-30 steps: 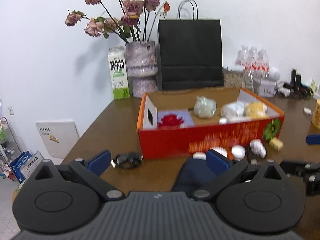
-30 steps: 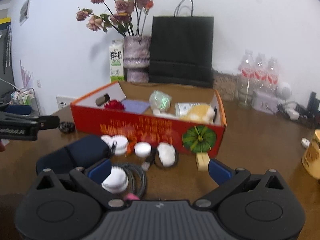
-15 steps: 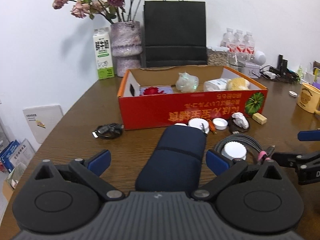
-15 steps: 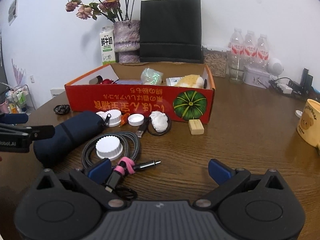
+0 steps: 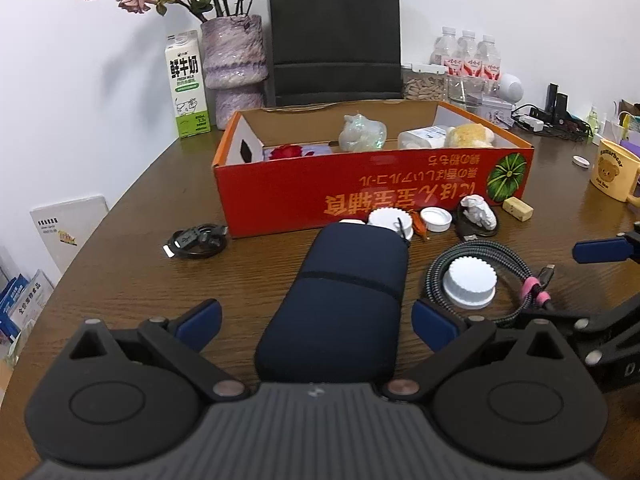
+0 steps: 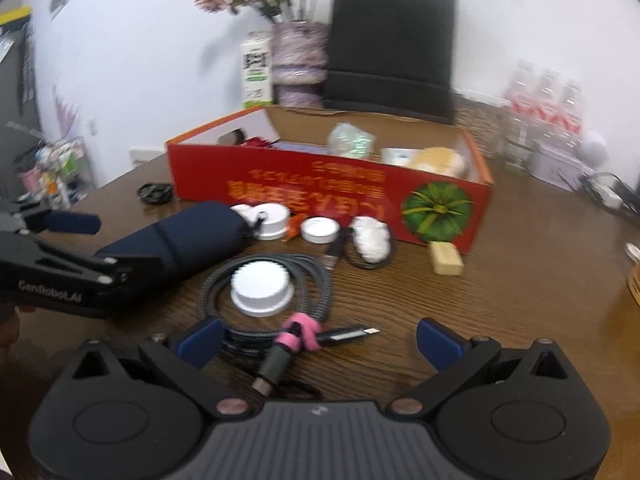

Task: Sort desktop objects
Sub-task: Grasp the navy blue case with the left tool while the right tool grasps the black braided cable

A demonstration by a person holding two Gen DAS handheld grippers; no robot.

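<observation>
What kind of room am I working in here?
Probably an office or meeting room, not a kitchen: a brown wooden table against a plain white wall, with a power strip and chargers at its far edge, shrink-wrapped water bottles, and brochures on a floor rack.

Both wrist views sit low over the table's [image 5: 120, 272] near edge, facing the far wall. Left view close behind navy pouch [image 5: 340, 300]; right view blurred. Shared: pouch, coiled cable [image 6: 272, 276], red box [image 5: 360, 192].

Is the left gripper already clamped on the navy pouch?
No: the left gripper is open, its fingers apart on either side of the navy pouch.
</observation>
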